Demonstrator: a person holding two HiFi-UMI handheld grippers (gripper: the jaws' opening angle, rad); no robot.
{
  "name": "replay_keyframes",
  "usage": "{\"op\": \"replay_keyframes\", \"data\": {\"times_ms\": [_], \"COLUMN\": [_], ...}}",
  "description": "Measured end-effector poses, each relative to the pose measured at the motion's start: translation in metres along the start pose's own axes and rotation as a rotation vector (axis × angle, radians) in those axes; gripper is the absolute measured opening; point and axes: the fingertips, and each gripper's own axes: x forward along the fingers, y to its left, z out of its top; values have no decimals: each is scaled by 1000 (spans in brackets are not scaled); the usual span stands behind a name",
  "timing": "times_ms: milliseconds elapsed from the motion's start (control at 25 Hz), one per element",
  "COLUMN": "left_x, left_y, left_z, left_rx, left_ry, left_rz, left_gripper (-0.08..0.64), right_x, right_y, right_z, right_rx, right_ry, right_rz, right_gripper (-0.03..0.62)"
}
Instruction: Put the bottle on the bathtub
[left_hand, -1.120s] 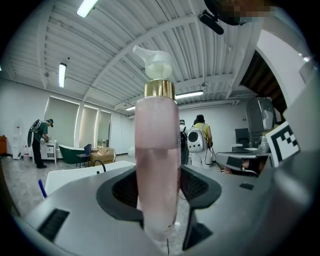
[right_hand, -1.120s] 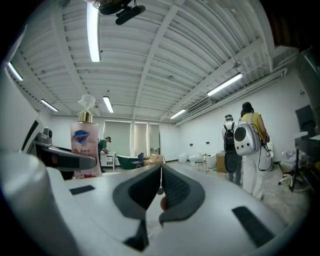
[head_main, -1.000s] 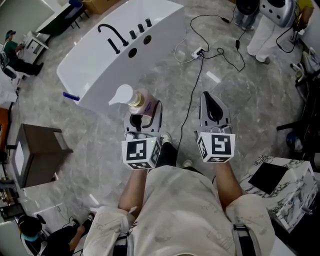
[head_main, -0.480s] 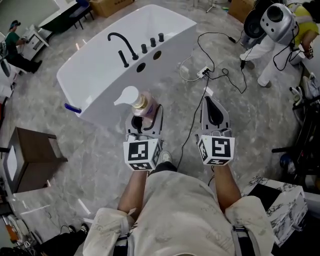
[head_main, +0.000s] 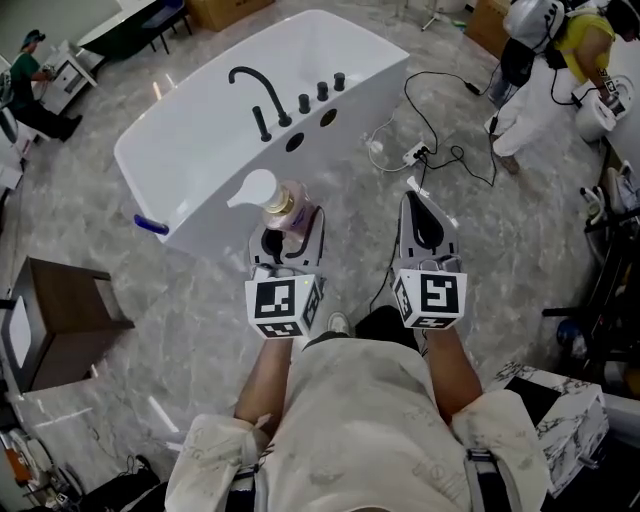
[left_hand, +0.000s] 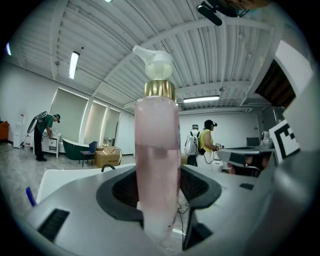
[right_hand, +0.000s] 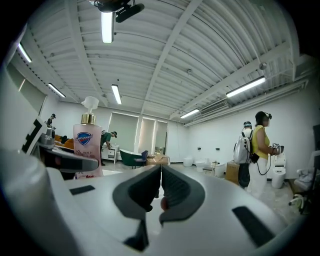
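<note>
A pink soap bottle (head_main: 287, 209) with a gold collar and white pump stands upright in my left gripper (head_main: 291, 231), whose jaws are shut on its lower body. The left gripper view shows the bottle (left_hand: 157, 165) pinched between the dark pads. The white bathtub (head_main: 200, 150) with a black faucet (head_main: 256, 95) lies ahead and to the left on the floor. My right gripper (head_main: 426, 222) is shut and holds nothing; its pads meet in the right gripper view (right_hand: 160, 192), where the bottle (right_hand: 88, 145) shows at left.
Cables and a power strip (head_main: 418, 155) lie on the marble floor right of the tub. A person in white and yellow (head_main: 545, 60) stands at the top right. A dark brown side table (head_main: 60, 315) sits at left, and a marble-patterned box (head_main: 550, 410) at lower right.
The view has shifted so the bathtub sits lower and closer in the frame. Both grippers hold the same pose, the bottle still in the left one. The person at top right has moved.
</note>
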Motion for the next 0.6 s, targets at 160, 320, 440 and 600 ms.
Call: {"op": "replay_keyframes", "data": {"times_ms": [160,320,440,600], "left_x": [7,19,32,56], "left_y": [16,32,44,54], "left_z": [1,0,2,1], "left_rx": [-7,-14,-19,-4], "left_ry": [-1,6,1,4], "left_rz": [13,35,53,70], "left_gripper": [232,232,232,232], "right_x": [19,42,62,93], "right_y": [7,16,19,11], "right_z": [1,-1,-1,-10], "right_rx": [-10,-15,-14,-4], "right_ry": [4,13,5,5], "right_rz": [13,42,61,70], "right_gripper": [-8,-8,-8,-8]}}
